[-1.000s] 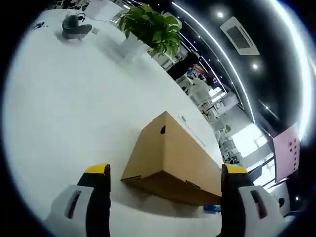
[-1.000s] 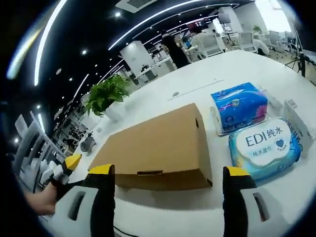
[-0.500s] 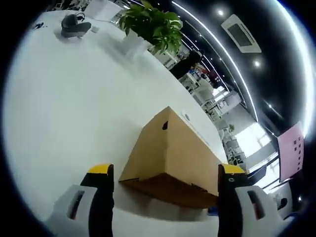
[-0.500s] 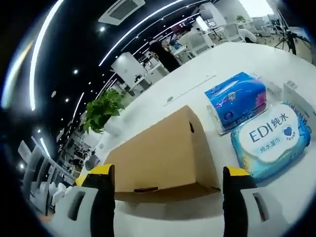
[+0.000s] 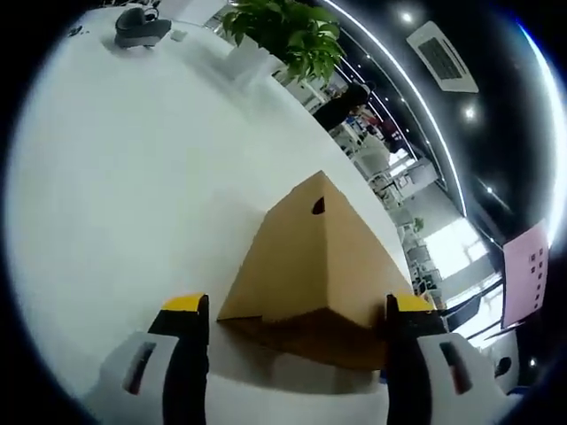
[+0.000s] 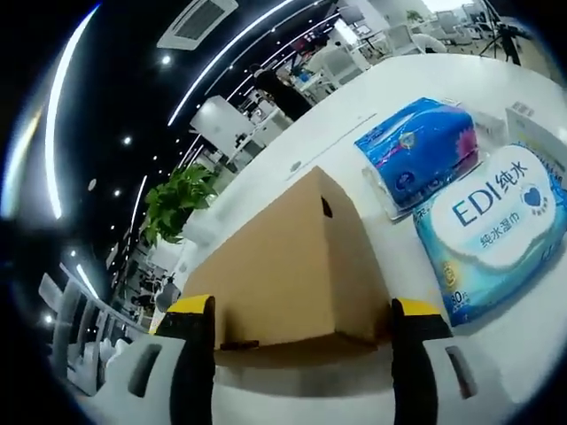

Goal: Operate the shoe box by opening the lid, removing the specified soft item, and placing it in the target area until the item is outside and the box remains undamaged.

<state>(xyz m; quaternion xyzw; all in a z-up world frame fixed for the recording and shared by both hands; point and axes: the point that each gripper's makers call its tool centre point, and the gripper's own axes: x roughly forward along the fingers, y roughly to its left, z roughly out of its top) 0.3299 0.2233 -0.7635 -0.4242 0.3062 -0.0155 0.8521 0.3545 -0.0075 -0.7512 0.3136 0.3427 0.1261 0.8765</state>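
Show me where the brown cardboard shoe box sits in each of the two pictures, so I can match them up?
Left gripper view: the brown cardboard shoe box is low in the centre, closed, on the white table.
Right gripper view: the box is centre-left, beside blue tissue packs.
Shared landmark: the green potted plant beyond the box.

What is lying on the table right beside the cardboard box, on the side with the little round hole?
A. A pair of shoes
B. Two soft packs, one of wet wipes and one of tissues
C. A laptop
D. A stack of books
B: in the right gripper view a wet wipes pack and a blue tissue pack lie next to the shoe box.
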